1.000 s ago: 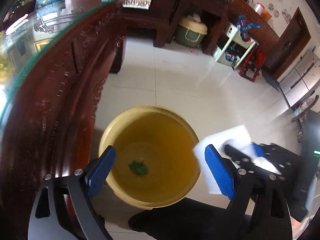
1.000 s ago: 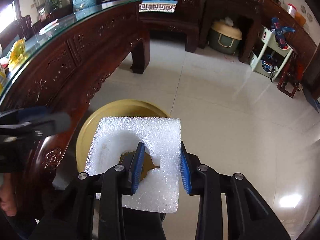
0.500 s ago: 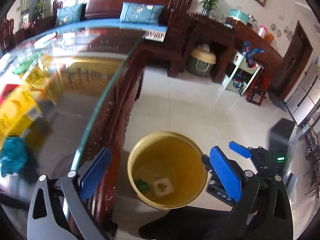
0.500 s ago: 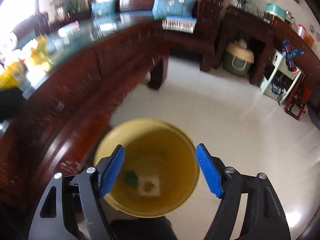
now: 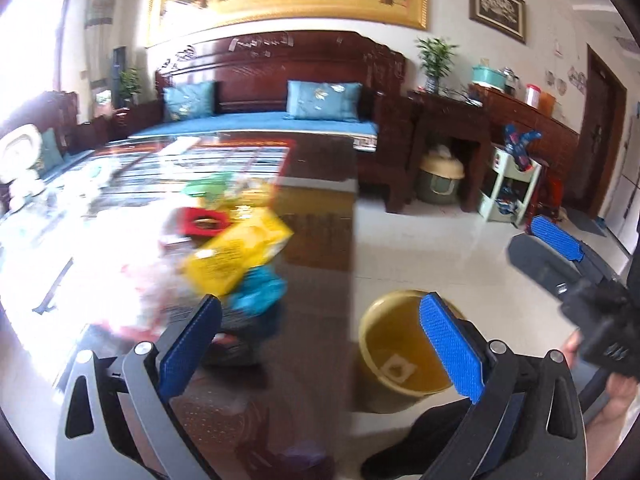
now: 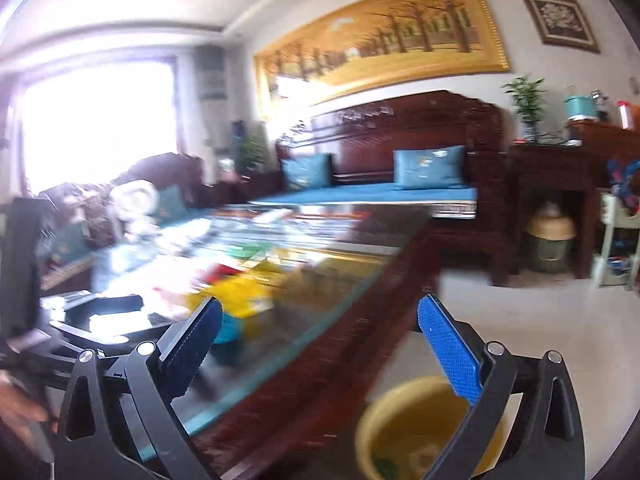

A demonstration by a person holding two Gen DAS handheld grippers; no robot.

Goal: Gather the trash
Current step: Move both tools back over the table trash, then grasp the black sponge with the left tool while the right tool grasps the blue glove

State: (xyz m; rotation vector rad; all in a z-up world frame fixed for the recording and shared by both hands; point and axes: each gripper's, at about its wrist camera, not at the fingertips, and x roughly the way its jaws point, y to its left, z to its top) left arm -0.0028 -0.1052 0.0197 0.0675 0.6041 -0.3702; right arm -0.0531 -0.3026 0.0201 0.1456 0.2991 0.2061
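The yellow bin [image 5: 384, 352] stands on the floor beside the table, with the white foam piece [image 5: 396, 368] lying in its bottom. In the right wrist view the bin [image 6: 400, 432] is low at the right, with a green scrap [image 6: 382, 465] inside. On the glass-topped table [image 5: 312, 240] lie a yellow packet [image 5: 236, 248], a teal wrapper [image 5: 260, 292] and a red wrapper [image 5: 202, 220]. My left gripper [image 5: 320, 348] is open and empty above the table edge. My right gripper [image 6: 320, 344] is opening wide with nothing between its jaws; it also shows at the right of the left wrist view [image 5: 556, 240].
A dark wooden sofa [image 5: 280, 92] with blue cushions stands behind the table. A side cabinet [image 5: 452, 152], a lidded basket [image 5: 440, 176] and a white shelf [image 5: 508, 184] line the far right wall. Pale tiled floor [image 5: 432, 248] lies open right of the table. A hand [image 5: 616, 396] shows at the right edge.
The right gripper released the white foam piece, which now lies in the bin, and its jaws spread wide. Both grippers rose and tilted up from the bin toward the table top.
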